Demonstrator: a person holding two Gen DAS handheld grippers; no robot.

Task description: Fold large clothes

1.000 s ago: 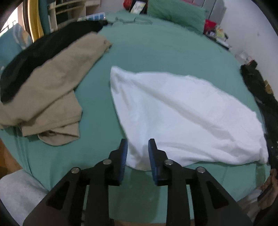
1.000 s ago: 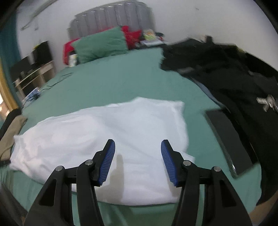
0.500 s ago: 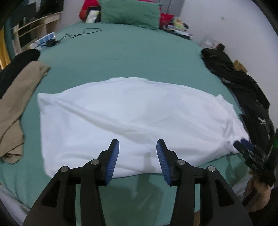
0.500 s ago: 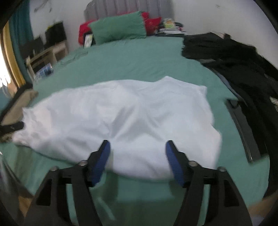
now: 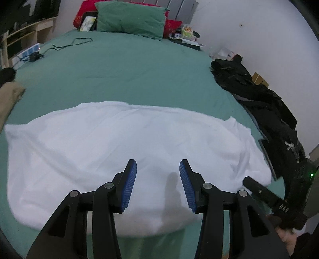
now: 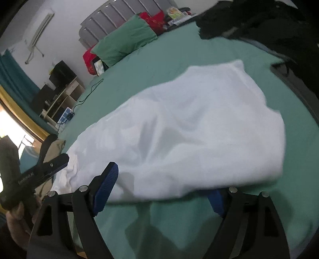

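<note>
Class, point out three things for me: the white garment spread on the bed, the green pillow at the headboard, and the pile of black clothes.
White garment [image 5: 123,139], left wrist view, its flat middle.
Green pillow [image 5: 131,18], left wrist view, its front face.
Black clothes [image 5: 265,103], left wrist view, middle of the pile.

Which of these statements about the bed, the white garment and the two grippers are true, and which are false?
1. The white garment lies on a green bed sheet. True.
2. The left gripper is clamped on the garment. False: its jaws stand open above the cloth.
3. Dark clothes lie along the right edge of the bed in the left wrist view. True.
4. The pillow at the headboard is white. False: it is green.
5. The right gripper is shut. False: its jaws are opening, astride the garment's near edge.
</note>
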